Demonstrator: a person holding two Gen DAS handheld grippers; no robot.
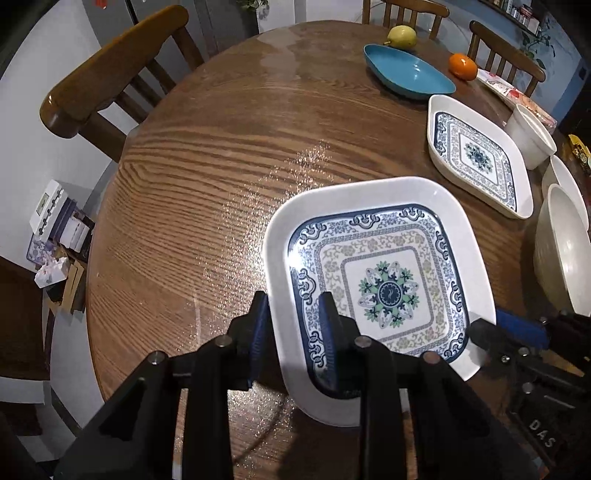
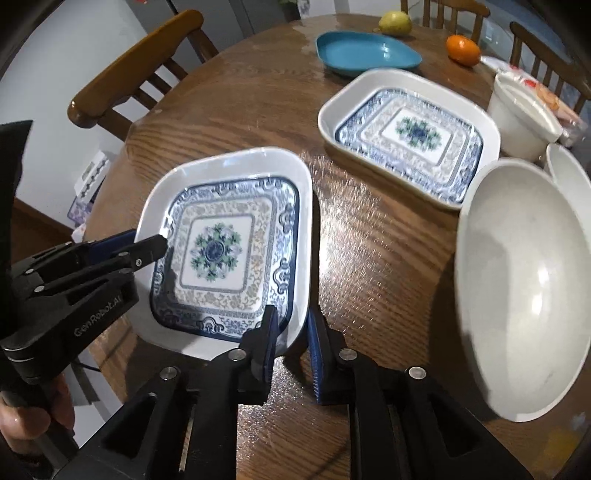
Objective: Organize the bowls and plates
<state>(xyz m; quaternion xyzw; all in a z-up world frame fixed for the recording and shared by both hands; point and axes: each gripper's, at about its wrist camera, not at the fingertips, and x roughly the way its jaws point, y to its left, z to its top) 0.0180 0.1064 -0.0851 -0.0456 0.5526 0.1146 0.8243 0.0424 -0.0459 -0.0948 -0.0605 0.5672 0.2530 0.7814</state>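
A square white plate with a blue floral pattern (image 1: 384,291) (image 2: 229,251) is held at two of its edges and looks raised a little off the table. My left gripper (image 1: 295,317) (image 2: 147,243) is shut on its left rim. My right gripper (image 2: 291,328) (image 1: 495,328) is shut on its near right rim. A second, matching patterned plate (image 1: 480,155) (image 2: 410,136) lies on the table further back. A large white bowl (image 2: 521,284) (image 1: 561,251) sits at the right. A blue dish (image 1: 410,72) (image 2: 365,51) lies at the far side.
The round wooden table (image 1: 221,184) (image 2: 369,258) also bears a white cup (image 1: 532,136) (image 2: 521,118), another white bowl (image 1: 565,181) (image 2: 565,166), an orange (image 1: 461,65) (image 2: 461,50), a yellow fruit (image 1: 402,36) (image 2: 395,22) and a packet (image 1: 509,92). Wooden chairs (image 1: 110,74) stand around it.
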